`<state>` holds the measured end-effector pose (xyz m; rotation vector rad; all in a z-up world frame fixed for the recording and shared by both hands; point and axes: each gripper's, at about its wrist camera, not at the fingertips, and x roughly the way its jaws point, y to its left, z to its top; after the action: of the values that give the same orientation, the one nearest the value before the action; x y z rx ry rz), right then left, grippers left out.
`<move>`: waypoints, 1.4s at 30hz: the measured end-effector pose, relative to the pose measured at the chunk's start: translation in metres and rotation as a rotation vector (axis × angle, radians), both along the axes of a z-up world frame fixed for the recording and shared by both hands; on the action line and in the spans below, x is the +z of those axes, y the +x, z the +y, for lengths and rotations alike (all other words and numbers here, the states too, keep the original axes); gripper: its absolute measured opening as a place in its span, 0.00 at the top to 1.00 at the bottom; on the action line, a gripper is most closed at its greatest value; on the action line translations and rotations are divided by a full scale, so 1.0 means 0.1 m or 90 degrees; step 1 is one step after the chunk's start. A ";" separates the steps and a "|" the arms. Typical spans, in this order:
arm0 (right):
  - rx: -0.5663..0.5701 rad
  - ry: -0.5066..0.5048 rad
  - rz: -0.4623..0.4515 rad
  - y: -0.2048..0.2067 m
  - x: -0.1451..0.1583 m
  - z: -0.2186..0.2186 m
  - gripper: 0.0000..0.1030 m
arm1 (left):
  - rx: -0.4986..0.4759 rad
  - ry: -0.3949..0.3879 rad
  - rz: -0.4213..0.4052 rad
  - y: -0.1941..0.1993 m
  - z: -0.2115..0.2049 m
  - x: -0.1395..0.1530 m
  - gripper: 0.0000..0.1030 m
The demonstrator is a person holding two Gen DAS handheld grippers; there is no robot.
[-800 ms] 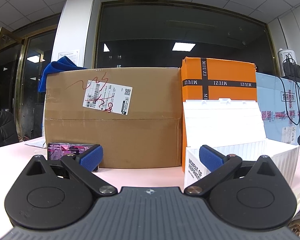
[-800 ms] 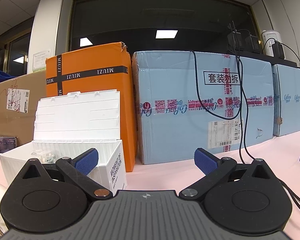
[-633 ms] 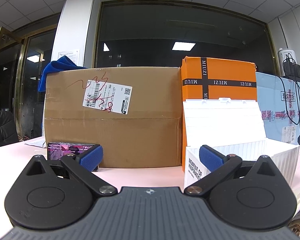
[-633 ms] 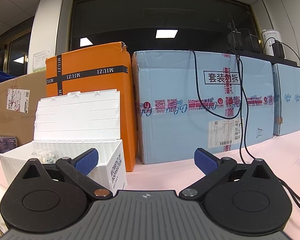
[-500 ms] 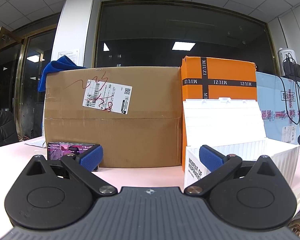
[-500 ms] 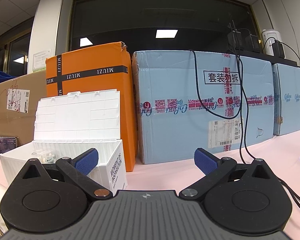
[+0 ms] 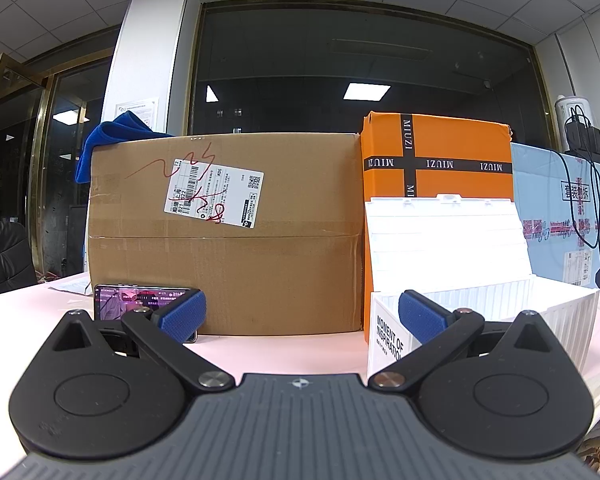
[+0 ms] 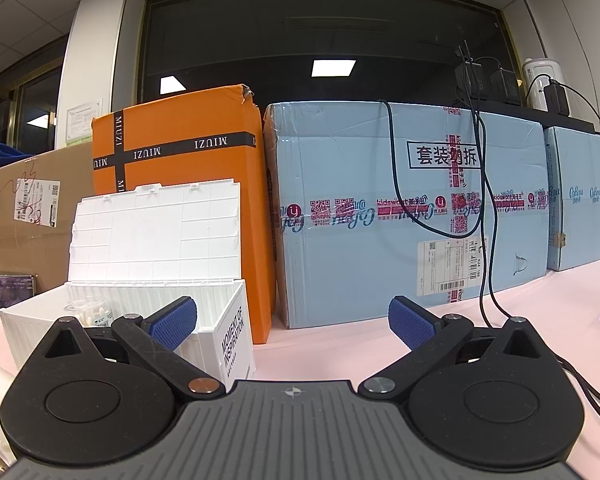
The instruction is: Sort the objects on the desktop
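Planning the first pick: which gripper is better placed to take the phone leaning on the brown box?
Left, probably. The phone sits just beyond the open left gripper; from the right gripper it lies past the white bin.

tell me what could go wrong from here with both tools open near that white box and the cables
1. The black cables hang down the blue carton onto the table beside the open right tool; a sweep that way might snag them.
2. The white box has its lid standing upright; either tool could knock it shut.
3. The phone leans against the brown carton close to the left tool, and a nudge might topple it.
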<state>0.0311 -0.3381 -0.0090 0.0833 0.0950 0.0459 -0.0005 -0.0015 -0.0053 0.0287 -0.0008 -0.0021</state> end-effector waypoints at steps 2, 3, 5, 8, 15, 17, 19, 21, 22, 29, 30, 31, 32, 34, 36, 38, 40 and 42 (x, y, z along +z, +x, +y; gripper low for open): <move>0.001 0.000 0.001 -0.01 0.00 0.00 0.00 | 0.000 0.000 0.001 0.01 0.01 0.01 0.00; 0.002 0.000 0.002 0.00 0.00 -0.01 0.00 | 0.000 0.000 0.001 0.01 0.01 0.01 0.00; 0.002 0.000 0.002 0.00 0.01 -0.01 0.00 | 0.000 0.000 0.002 0.02 0.01 0.01 0.00; 0.003 0.001 0.000 -0.01 0.00 -0.01 0.00 | 0.000 0.000 0.002 0.02 0.01 0.01 0.00; 0.014 0.009 -0.011 -0.04 0.00 0.00 0.00 | 0.005 -0.003 0.006 0.03 0.01 0.02 0.00; 0.019 0.013 -0.016 -0.05 0.00 -0.01 0.00 | 0.004 -0.003 0.010 0.04 0.01 0.02 0.00; 0.019 0.017 -0.018 -0.06 0.00 -0.01 0.00 | 0.002 -0.004 0.017 0.05 0.02 0.02 0.00; 0.017 0.018 -0.018 -0.07 0.00 -0.01 0.00 | -0.008 -0.006 0.029 0.07 0.02 0.01 0.00; 0.016 0.017 -0.018 -0.07 0.00 -0.01 0.00 | -0.014 -0.008 0.035 0.08 0.03 0.01 0.00; 0.033 0.010 -0.022 -0.09 0.00 0.02 0.00 | -0.035 -0.027 0.049 0.10 0.07 0.00 0.00; 0.034 0.009 -0.024 -0.10 0.00 0.03 0.00 | -0.029 -0.037 0.049 0.10 0.09 0.00 0.00; 0.035 0.009 -0.025 -0.11 0.00 0.03 0.00 | -0.019 -0.048 0.051 0.10 0.12 0.00 0.00; 0.038 0.009 -0.025 -0.12 0.00 0.03 0.00 | -0.007 -0.058 0.054 0.11 0.15 0.00 0.00; 0.046 0.007 -0.029 -0.14 0.01 0.04 0.00 | -0.001 -0.068 0.059 0.11 0.19 0.01 0.00; 0.051 0.002 -0.035 -0.17 0.01 0.07 0.00 | -0.008 -0.067 0.057 0.10 0.19 0.01 0.00; 0.055 0.001 -0.038 -0.19 0.01 0.07 0.00 | -0.015 -0.060 0.050 0.08 0.18 0.01 0.00; 0.059 0.004 -0.039 -0.20 0.02 0.07 0.00 | -0.027 -0.057 0.049 0.07 0.19 0.02 0.00; 0.065 0.022 -0.031 -0.19 0.02 0.05 0.00 | -0.025 -0.057 0.048 0.05 0.19 0.02 0.00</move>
<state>0.0118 -0.3330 -0.0072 0.1113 0.0493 0.1522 0.0049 0.0175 -0.0028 -0.0612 0.0740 -0.0428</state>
